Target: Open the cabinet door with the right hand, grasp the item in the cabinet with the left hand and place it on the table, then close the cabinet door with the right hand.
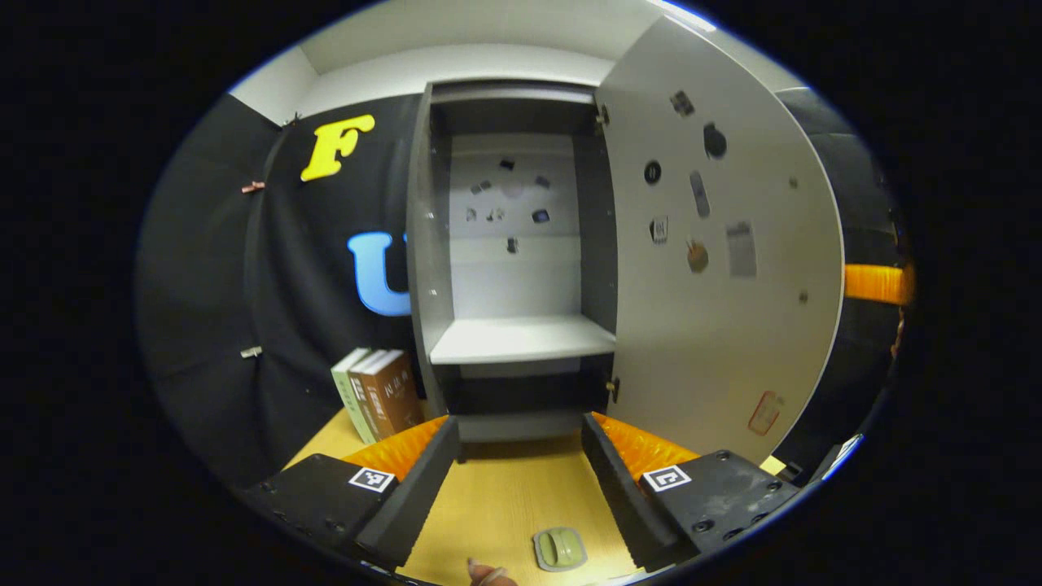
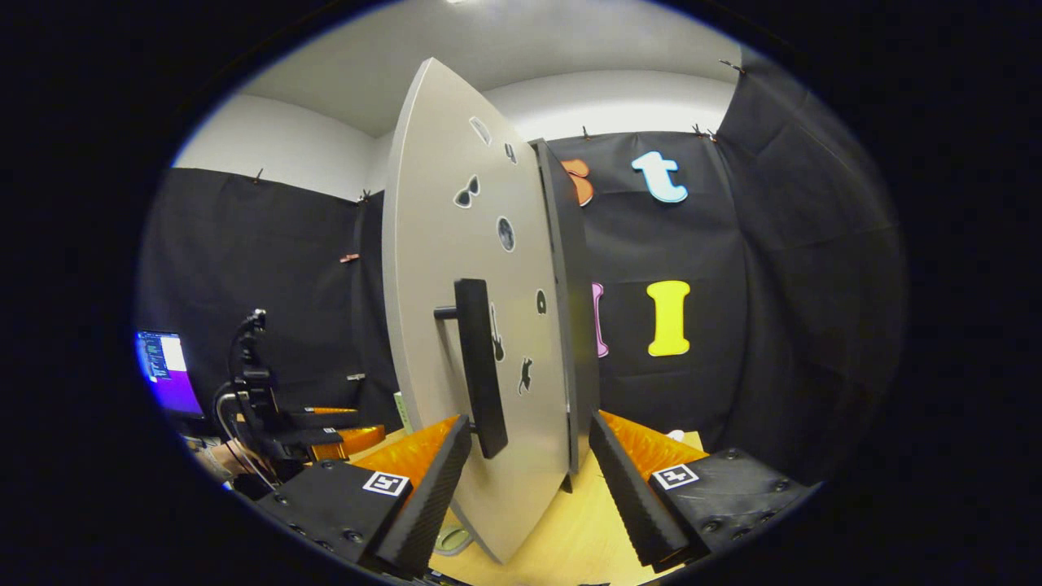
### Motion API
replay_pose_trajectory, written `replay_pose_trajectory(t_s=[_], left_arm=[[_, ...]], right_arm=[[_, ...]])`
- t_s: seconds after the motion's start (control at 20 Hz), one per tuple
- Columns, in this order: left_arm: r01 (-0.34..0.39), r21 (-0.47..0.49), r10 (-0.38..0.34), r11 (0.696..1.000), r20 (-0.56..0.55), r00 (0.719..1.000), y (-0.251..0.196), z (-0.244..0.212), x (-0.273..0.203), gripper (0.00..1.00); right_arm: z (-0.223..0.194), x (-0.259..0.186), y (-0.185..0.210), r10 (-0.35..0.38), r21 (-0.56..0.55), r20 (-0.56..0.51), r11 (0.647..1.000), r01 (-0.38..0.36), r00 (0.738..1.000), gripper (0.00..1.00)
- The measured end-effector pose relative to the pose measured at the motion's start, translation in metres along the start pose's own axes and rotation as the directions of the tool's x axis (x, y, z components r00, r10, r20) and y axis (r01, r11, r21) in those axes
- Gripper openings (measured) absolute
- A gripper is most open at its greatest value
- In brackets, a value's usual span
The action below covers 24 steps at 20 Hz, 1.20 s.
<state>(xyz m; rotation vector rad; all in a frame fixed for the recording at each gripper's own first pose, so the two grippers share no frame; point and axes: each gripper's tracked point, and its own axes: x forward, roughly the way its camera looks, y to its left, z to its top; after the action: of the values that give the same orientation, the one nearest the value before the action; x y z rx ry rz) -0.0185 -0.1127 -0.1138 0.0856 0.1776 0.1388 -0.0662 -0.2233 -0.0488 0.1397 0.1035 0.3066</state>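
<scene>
Cabinet door (image 2: 456, 268) hangs wide open, its edge between the spread fingers of the right tool (image 2: 529, 480). The left tool (image 1: 521, 480), also wide and empty, hovers over the table (image 1: 505, 505), where the small green item (image 1: 560, 548) already lies. Swinging the door shut carelessly could clip that tool or the item.

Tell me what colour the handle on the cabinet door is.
Black; the handle shows best in the right gripper view, against the light grey door.

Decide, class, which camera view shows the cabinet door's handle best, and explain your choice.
The right gripper view: the dark bar handle stands out from the door's outer face, between the open right gripper fingers. The left gripper view looks at the inner face of the open door, so the handle is hidden there.
</scene>
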Motion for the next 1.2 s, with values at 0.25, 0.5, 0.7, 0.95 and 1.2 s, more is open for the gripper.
replay_pose_trajectory(t_s=[0.25, 0.5, 0.7, 0.95, 1.2], left_arm=[[-0.061, 0.035, 0.058, 0.998, 0.079, 0.995, 0.015, 0.040, -0.017, 0.93], [0.004, -0.058, 0.001, 0.998, 0.092, 0.996, 0.016, 0.047, -0.016, 0.95], [0.094, -0.064, -0.086, 0.994, 0.113, 0.990, 0.032, 0.058, -0.004, 0.94], [0.185, -0.016, -0.182, 0.983, 0.121, 0.976, 0.072, 0.062, 0.006, 0.94], [0.220, -0.012, -0.218, 0.975, 0.099, 0.971, 0.117, 0.049, 0.009, 0.94]], right_arm=[[-0.001, 0.015, 0.015, 0.095, -0.004, -0.006, 0.996, -0.095, 0.995, 0.92], [-0.005, 0.021, 0.026, 0.096, 0.007, -0.016, 0.995, -0.096, 0.995, 0.92], [-0.009, 0.034, 0.050, 0.055, -0.017, -0.006, 0.998, -0.055, 0.998, 0.92], [-0.025, 0.071, 0.109, 0.018, -0.012, 0.012, 1.000, -0.017, 1.000, 0.92], [-0.039, 0.124, 0.176, 0.090, 0.078, 0.024, 0.993, -0.092, 0.996, 0.93]])
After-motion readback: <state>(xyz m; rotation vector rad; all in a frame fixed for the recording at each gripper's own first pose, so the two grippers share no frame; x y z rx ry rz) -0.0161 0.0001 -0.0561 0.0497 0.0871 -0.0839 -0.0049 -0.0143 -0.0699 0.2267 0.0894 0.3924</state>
